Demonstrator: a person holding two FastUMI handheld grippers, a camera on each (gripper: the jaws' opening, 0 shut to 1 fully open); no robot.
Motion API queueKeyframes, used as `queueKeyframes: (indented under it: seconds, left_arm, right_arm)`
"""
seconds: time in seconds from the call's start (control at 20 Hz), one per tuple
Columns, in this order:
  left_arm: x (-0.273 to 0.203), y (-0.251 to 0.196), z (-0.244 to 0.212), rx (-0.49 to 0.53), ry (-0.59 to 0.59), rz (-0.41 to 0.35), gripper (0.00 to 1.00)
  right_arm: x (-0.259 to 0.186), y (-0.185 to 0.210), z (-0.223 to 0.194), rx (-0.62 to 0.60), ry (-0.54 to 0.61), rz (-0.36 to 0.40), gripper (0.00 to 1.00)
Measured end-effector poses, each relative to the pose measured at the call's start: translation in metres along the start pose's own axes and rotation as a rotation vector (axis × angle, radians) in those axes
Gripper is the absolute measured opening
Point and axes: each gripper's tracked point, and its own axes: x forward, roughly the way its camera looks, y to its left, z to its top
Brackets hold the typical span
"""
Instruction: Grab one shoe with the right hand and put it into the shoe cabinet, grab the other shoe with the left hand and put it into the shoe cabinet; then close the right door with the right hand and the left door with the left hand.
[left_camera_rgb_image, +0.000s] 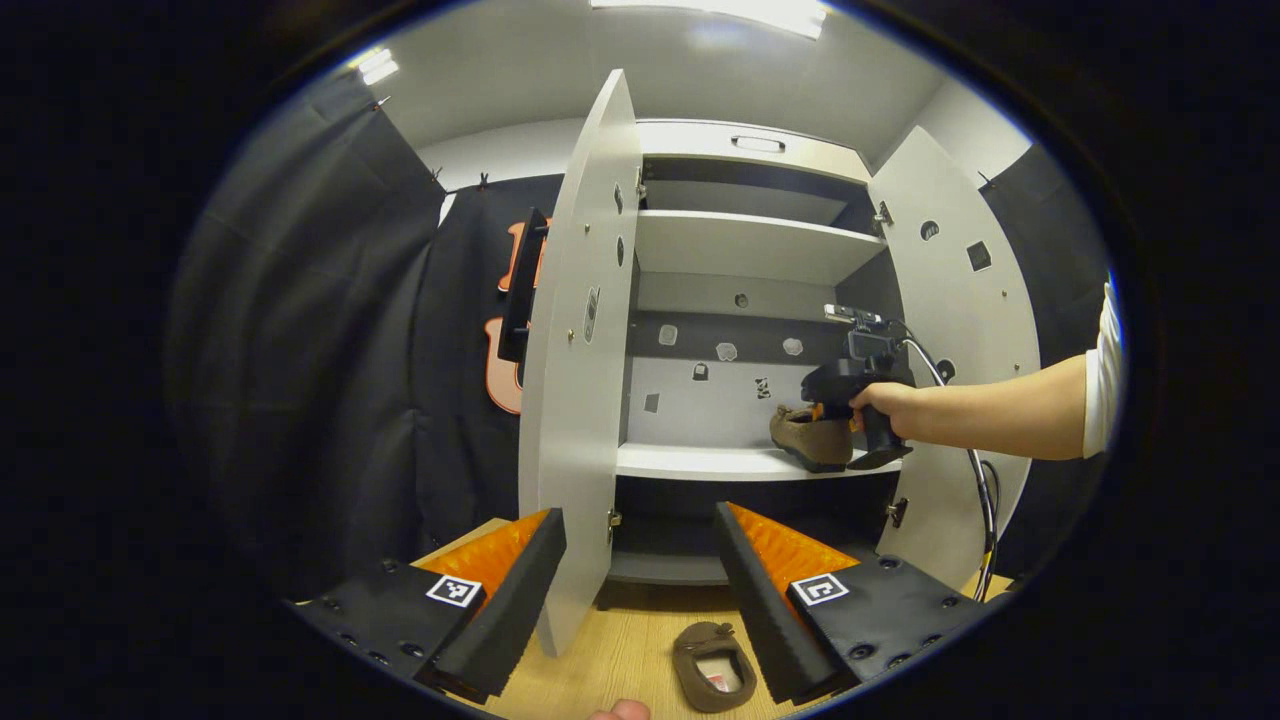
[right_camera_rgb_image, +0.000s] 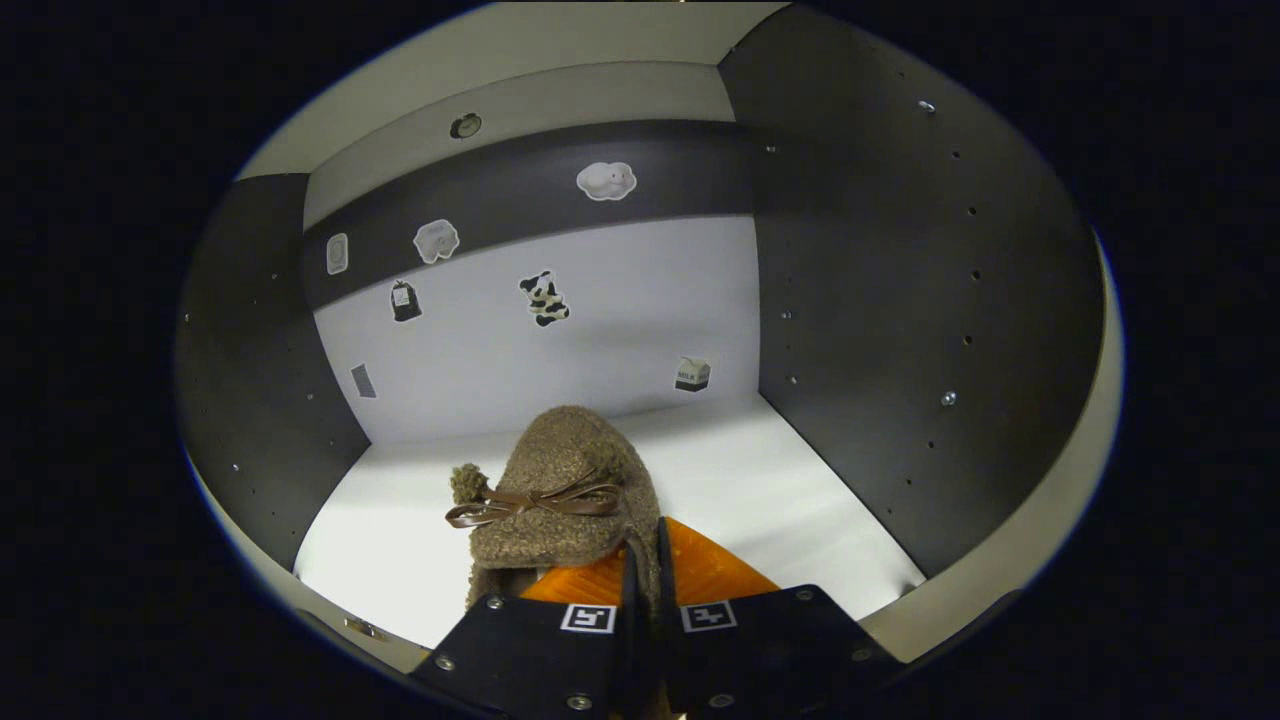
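My left gripper view sits back from the shoe cabinet (left_camera_rgb_image: 740, 330), low over the wooden floor (left_camera_rgb_image: 630, 650), facing straight into it between both open doors, far enough to take in every shelf. My own left gripper (left_camera_rgb_image: 640, 590) frames the bottom. Far right in that view, my right gripper (left_camera_rgb_image: 835, 410) reaches onto the middle shelf (left_camera_rgb_image: 700, 462).

My right gripper view looks from inside that same compartment, close in, facing the back wall with its stickers (right_camera_rgb_image: 545, 297). Both views share this shelf, the stickered back panel and the brown shoe (right_camera_rgb_image: 560, 500); the stickers look small and blurred from the left, I think the same ones.
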Motion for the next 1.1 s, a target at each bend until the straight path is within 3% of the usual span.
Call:
queueKeyframes:
  seconds: [0.3,0.35,0.4,0.45,0.5,0.6,0.75,0.9,1.1]
  left_arm:
    - [0.002,0.002,-0.001,-0.005,-0.002,0.004,0.96]
    - [0.002,0.002,0.0,-0.007,-0.002,0.003,0.96]
    - [0.002,0.002,-0.001,-0.007,-0.001,0.002,0.96]
    - [0.002,0.002,-0.001,-0.007,-0.001,0.001,0.96]
    - [0.001,0.001,-0.001,-0.008,-0.002,0.0,0.96]
    - [0.001,0.0,-0.002,-0.011,-0.001,-0.004,0.96]
    - [0.0,-0.002,-0.001,-0.013,-0.003,-0.015,0.96]
    - [0.0,-0.007,-0.003,-0.014,0.003,-0.03,0.96]
    - [0.0,-0.014,-0.002,-0.015,-0.001,-0.048,0.96]
  right_arm:
    - [-0.001,-0.008,0.002,0.027,0.027,-0.005,0.25]
    - [-0.004,-0.007,0.001,0.025,0.026,0.002,0.34]
    - [-0.008,-0.006,0.004,0.025,0.021,0.012,0.33]
    - [-0.014,-0.006,0.006,0.027,0.014,0.02,0.39]
    - [-0.019,-0.007,0.011,0.025,-0.004,0.021,0.53]
    - [-0.028,-0.01,0.013,-0.002,-0.018,0.02,0.65]
    - [-0.047,-0.009,0.016,-0.067,-0.052,0.038,0.74]
    - [-0.071,-0.003,0.028,-0.058,-0.098,0.077,0.83]
    - [-0.115,0.006,0.053,-0.078,-0.225,0.122,0.89]
